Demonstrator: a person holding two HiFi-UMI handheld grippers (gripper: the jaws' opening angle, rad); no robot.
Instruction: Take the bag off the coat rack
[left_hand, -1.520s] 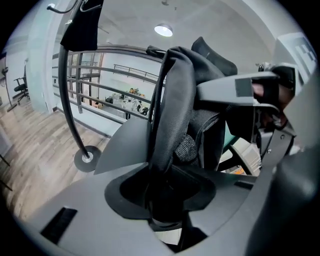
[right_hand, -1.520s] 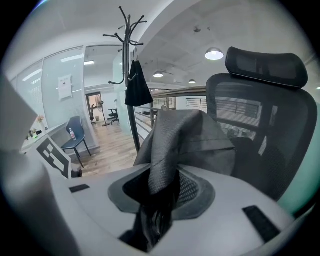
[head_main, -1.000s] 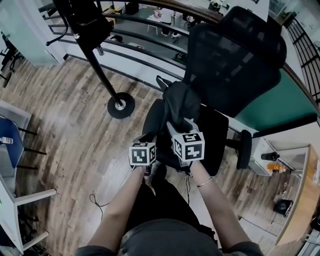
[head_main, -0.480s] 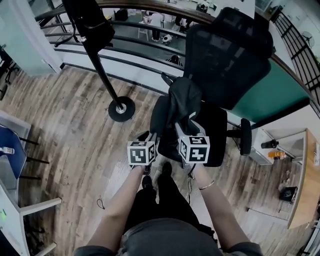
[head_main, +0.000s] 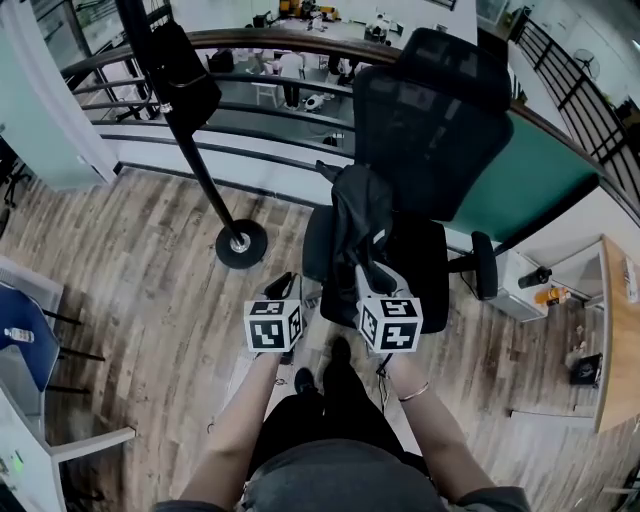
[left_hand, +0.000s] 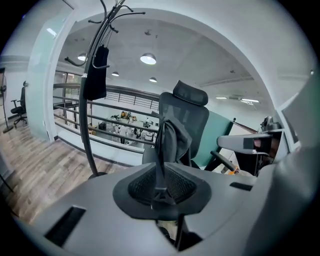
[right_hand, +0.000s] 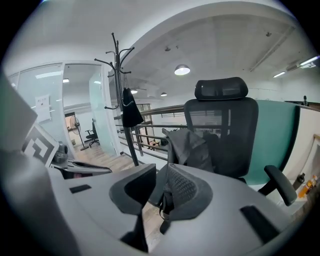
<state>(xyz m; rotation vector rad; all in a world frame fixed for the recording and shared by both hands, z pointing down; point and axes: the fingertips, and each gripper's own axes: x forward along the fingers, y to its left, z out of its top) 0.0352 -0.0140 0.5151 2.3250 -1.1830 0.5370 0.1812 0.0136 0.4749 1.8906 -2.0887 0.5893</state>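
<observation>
- The bag (head_main: 185, 85) hangs on the coat rack (head_main: 207, 170), tight against the pole, long side running straight down from a hook.
- From both claws it lies up and off to the left, well apart. Nothing is touching it yet.
- The left gripper (left_hand: 160, 186) has its jaws pressed together on nothing, so by my read they must part before they can take the bag.
- The right gripper (right_hand: 156, 189) has its jaws apart, and I can make out nothing held between them.
- Both claws point at the office chair (head_main: 430, 110), where a dark bundle (head_main: 358, 205) sits slumped on the seat just ahead of the right one. I can't tell whether it's a jacket or a backpack.
- The left gripper is the nearer one to the rack, so the reach looks like a swing left and a lift.
- The wooden floor (head_main: 130, 260) between person and rack base lies open.
- The railing (head_main: 270, 78) runs close behind the pole, so there's little room past the bag, and the chair crowds the right side.
</observation>
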